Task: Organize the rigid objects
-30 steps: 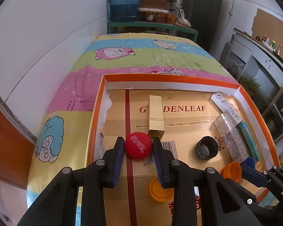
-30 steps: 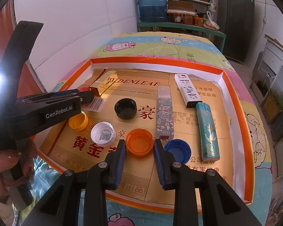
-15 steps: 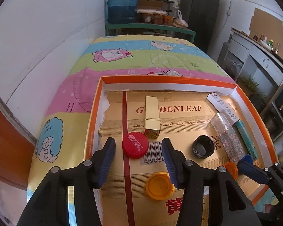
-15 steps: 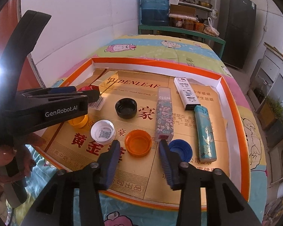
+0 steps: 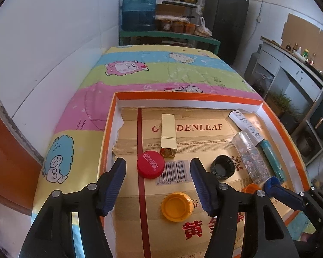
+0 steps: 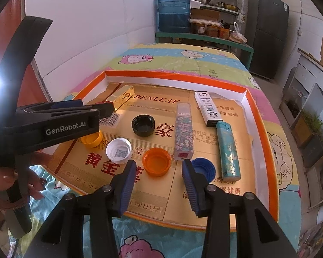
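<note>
Spread wide at the bottom of the left-wrist view, the left claw (image 5: 158,181) frames a loose red cap (image 5: 150,167), while lower centre in the right-wrist view the right claw (image 6: 159,177), equally spread, faces a free orange cap (image 6: 156,161), with sorting apparently unfinished.

The left tool (image 5: 158,181) has let go of the red cap (image 5: 150,167) and drawn back, jaws wide. The right tool (image 6: 159,181) likewise released the orange cap (image 6: 156,161), which now lies just ahead of its spread fingers.
</note>
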